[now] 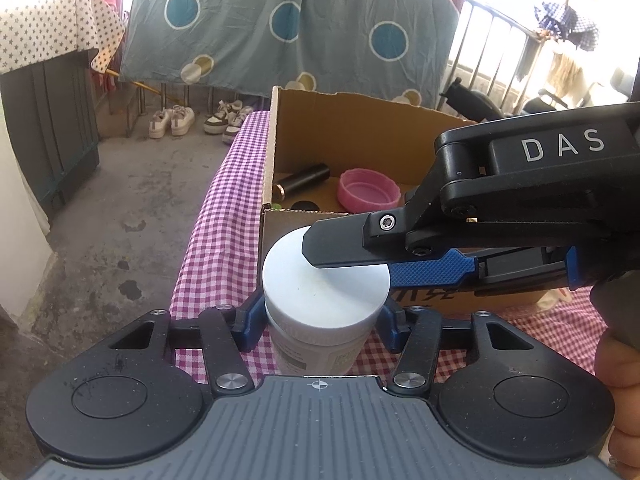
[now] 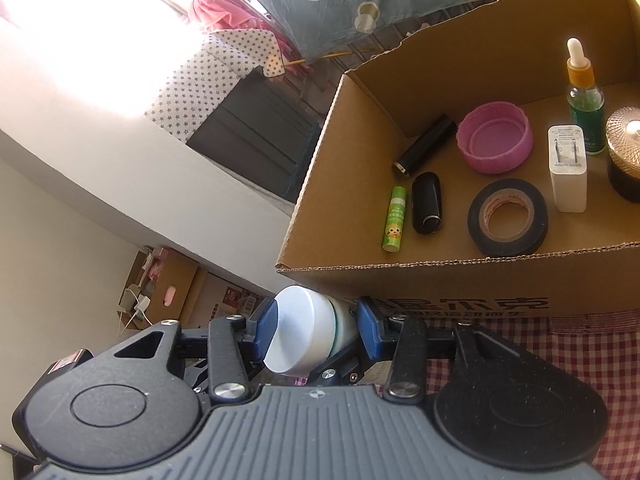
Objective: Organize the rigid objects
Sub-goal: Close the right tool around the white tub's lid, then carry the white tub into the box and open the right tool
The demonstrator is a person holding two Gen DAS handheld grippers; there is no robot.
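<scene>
Left hand-held gripper [image 1: 320,322] is clamped on the body of the white jar [image 1: 324,300], its blue pads pressing just under the lid on either side. Right hand-held gripper [image 2: 316,326] is clamped on the same jar [image 2: 304,336], one pad on the flat top of the lid and the other against the body. We place the jar upright at the bench [image 1: 216,216] edge, just in front of the near wall of the cardboard box [image 2: 400,288].

Step in hand, as we judge it: a two-gripper hold on the jar, either a handover or a lid twist; we cannot tell which. The next move calls for one gripper to let go before the other lifts the jar over the near wall, to bare floor left of the tape roll [image 2: 508,216] and pink lid [image 2: 496,142].

Hidden: the jar's base and label are mostly covered. Whether the jar rests on the checked cloth or hangs clear, we cannot tell. The box's right side is cut off.
</scene>
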